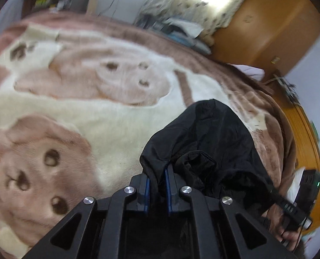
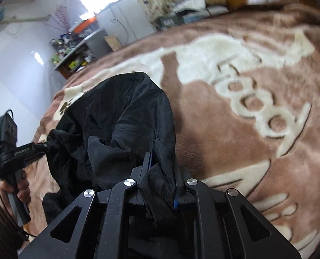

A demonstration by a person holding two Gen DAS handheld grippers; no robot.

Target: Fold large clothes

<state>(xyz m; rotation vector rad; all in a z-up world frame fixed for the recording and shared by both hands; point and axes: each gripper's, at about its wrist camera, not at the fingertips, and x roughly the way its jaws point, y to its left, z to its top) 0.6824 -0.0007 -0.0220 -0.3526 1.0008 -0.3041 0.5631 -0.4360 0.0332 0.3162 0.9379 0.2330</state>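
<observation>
Black garment (image 1: pixel 207 133) edge pinched; blanket (image 1: pixel 95 112) beyond.

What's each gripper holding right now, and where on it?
Both clamp the same black garment. The left gripper pinches a bunched edge fold; the right gripper pinches another bunched edge. Which part of the garment each edge is cannot be told.

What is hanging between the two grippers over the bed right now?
The black garment, bunched and pinched by both the left gripper and right gripper; the right wrist view shows it best.
</observation>
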